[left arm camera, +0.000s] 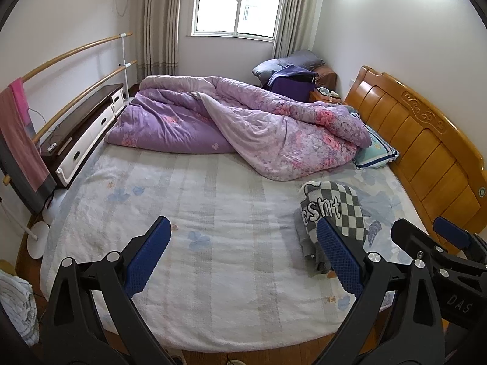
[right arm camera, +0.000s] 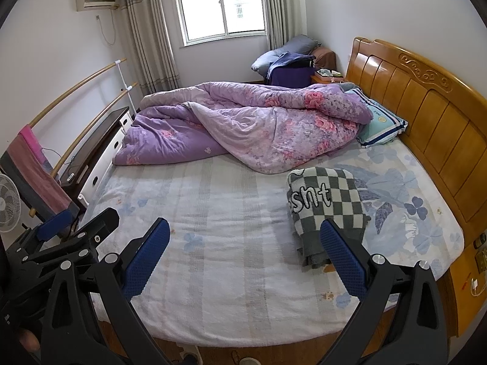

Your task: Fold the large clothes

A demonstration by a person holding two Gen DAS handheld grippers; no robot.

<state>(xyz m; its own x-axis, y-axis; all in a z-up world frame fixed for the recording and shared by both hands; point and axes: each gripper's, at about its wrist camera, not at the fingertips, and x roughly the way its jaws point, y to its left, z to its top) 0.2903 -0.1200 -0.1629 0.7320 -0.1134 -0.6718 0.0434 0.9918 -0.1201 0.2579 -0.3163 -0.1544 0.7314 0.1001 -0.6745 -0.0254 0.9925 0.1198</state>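
A folded grey-and-white checkered garment (left arm camera: 334, 213) with white lettering lies on the right side of the bed, near the headboard; it also shows in the right wrist view (right arm camera: 327, 203). My left gripper (left arm camera: 243, 237) is open and empty, held above the bed's near edge, its right finger in front of the garment's near end. My right gripper (right arm camera: 245, 237) is open and empty beside it, its right finger overlapping the garment's near corner. Each gripper appears in the other's view, the right one (left arm camera: 426, 231) and the left one (right arm camera: 79, 219).
A crumpled purple floral quilt (left arm camera: 243, 127) covers the far half of the bed (left arm camera: 197, 243). A pillow (left arm camera: 376, 152) lies by the wooden headboard (left arm camera: 426, 152). A low cabinet (left arm camera: 82, 133) and a rail with towels (left arm camera: 21, 140) stand left. A fan (right arm camera: 9, 203) stands left.
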